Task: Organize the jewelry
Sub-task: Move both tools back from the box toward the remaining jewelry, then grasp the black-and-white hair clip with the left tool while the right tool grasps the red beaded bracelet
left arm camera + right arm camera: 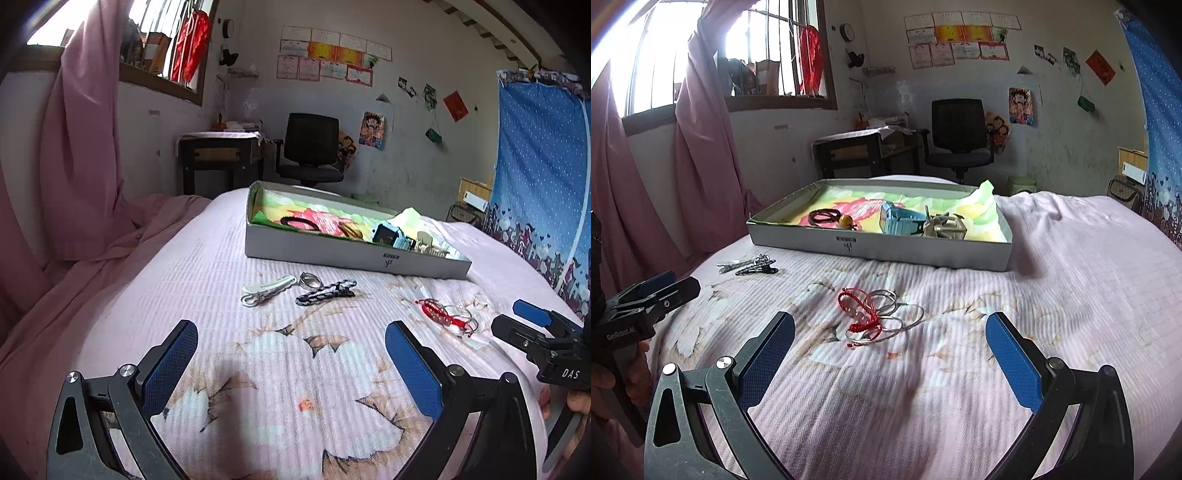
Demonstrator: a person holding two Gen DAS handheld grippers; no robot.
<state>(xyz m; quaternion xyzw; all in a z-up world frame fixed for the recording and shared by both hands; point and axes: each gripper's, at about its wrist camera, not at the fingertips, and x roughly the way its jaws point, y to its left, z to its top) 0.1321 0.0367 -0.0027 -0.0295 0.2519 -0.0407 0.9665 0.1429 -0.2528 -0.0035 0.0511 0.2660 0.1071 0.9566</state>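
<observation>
A shallow grey box [354, 258] [879, 247] lies on the bed, lined with colourful paper. Inside it are a black cord loop [822, 216], a blue watch [897, 221] [388, 234] and a metal trinket [943, 227]. In front of the box lie a white hair clip [267, 290], a silver ring [309, 280] and a patterned black hair clip [327, 291] [755, 267]. A red braided bracelet [858, 312] [439, 314] is tangled with thin silver bangles [897, 321]. My left gripper [291, 354] hangs open before the clips. My right gripper [890, 350] hangs open just short of the bracelet.
The pink floral bedspread [1052, 277] covers the bed. A pink curtain [85, 147] hangs at the left, a blue dotted cloth [535, 177] at the right. Beyond the bed stand a desk [864, 147] and a black office chair [960, 136]. A hand [631, 373] holds the left gripper's handle.
</observation>
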